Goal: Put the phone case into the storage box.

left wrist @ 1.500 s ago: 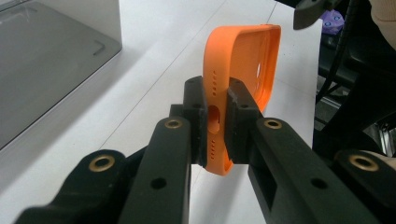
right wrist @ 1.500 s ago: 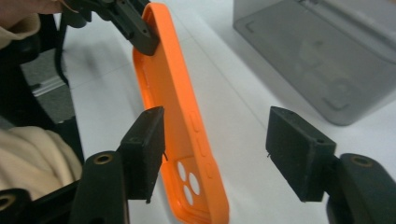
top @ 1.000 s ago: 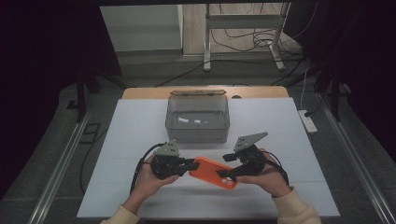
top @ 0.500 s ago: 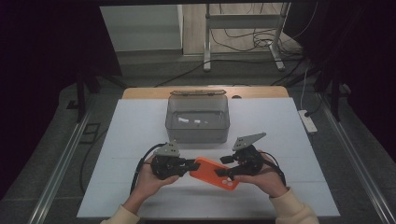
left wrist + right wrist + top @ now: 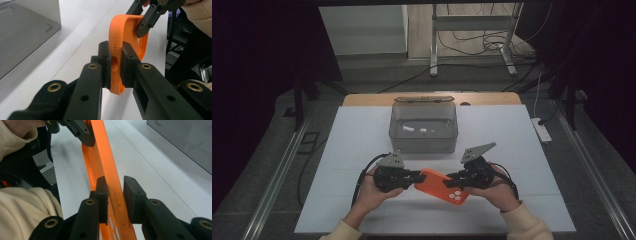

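High view: both forearms enter from 6 o'clock. The left hand [image 5: 371,189] holds the left gripper [image 5: 418,176] pointing toward 3 o'clock; the right hand [image 5: 493,187] holds the right gripper [image 5: 451,178] pointing toward 9 o'clock. Between them, near the front of the white table [image 5: 347,145], an orange phone case [image 5: 441,186] is held at both ends, its long axis running from 10 to 4 o'clock and its camera cut-outs at the 4 o'clock end. A clear bin [image 5: 424,127] stands at 12 o'clock from the case, well apart.

Left gripper view: the jaws are narrow, clamped on the case [image 5: 126,47] edge, which stands on edge and extends toward 12 o'clock, where the right gripper [image 5: 145,18] meets its far end.

Right gripper view: the jaws straddle the case [image 5: 106,162] rim. The left pad [image 5: 102,192] touches it; a gap shows at the right pad, so a firm grip cannot be confirmed. The case runs toward 11 o'clock to the left gripper [image 5: 83,133].
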`<move>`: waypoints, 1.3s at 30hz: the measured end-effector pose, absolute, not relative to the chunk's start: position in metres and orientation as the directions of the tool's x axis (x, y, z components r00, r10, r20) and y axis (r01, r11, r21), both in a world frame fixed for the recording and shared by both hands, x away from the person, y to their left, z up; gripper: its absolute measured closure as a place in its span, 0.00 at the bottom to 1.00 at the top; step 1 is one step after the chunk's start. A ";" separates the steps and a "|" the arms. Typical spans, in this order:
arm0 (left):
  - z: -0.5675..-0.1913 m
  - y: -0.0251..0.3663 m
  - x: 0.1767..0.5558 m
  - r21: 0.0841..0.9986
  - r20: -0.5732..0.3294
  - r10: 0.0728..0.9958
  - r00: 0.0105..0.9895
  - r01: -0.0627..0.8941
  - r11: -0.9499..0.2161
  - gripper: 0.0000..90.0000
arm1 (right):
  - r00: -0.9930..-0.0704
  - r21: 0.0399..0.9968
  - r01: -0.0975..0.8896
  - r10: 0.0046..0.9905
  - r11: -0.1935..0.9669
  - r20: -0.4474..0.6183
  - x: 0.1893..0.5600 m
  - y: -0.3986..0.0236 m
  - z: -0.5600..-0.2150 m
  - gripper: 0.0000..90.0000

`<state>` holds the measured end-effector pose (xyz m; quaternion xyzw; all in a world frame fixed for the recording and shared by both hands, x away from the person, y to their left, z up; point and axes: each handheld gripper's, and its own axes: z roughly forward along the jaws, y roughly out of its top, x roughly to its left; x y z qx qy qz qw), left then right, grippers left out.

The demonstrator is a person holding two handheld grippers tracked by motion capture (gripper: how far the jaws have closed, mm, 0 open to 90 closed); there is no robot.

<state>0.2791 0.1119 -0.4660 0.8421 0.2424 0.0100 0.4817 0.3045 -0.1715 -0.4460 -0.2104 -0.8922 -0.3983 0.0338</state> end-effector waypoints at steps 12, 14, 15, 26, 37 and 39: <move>-0.473 0.116 0.284 0.814 -0.243 0.427 0.871 0.423 -0.398 0.79 | -0.931 0.708 0.340 0.326 0.619 0.162 0.297 -0.168 -0.439 0.89; -0.473 0.115 0.284 0.817 -0.237 0.432 0.870 0.419 -0.396 0.73 | -0.932 0.713 0.337 0.327 0.615 0.159 0.297 -0.169 -0.437 0.89; -0.473 0.115 0.284 0.818 -0.233 0.436 0.869 0.418 -0.396 0.69 | -0.931 0.713 0.335 0.330 0.616 0.153 0.297 -0.169 -0.437 0.89; -0.471 0.115 0.273 0.824 -0.139 0.574 0.807 0.415 -0.385 0.18 | -0.927 0.723 0.322 0.357 0.612 0.111 0.295 -0.172 -0.432 0.89; -0.477 0.124 0.265 0.820 -0.121 0.623 0.773 0.431 -0.376 0.17 | -0.923 0.727 0.311 0.378 0.612 0.077 0.294 -0.174 -0.430 0.89; -0.478 0.125 0.264 0.816 -0.122 0.622 0.773 0.435 -0.381 0.17 | -0.921 0.727 0.313 0.382 0.611 0.075 0.294 -0.175 -0.430 0.89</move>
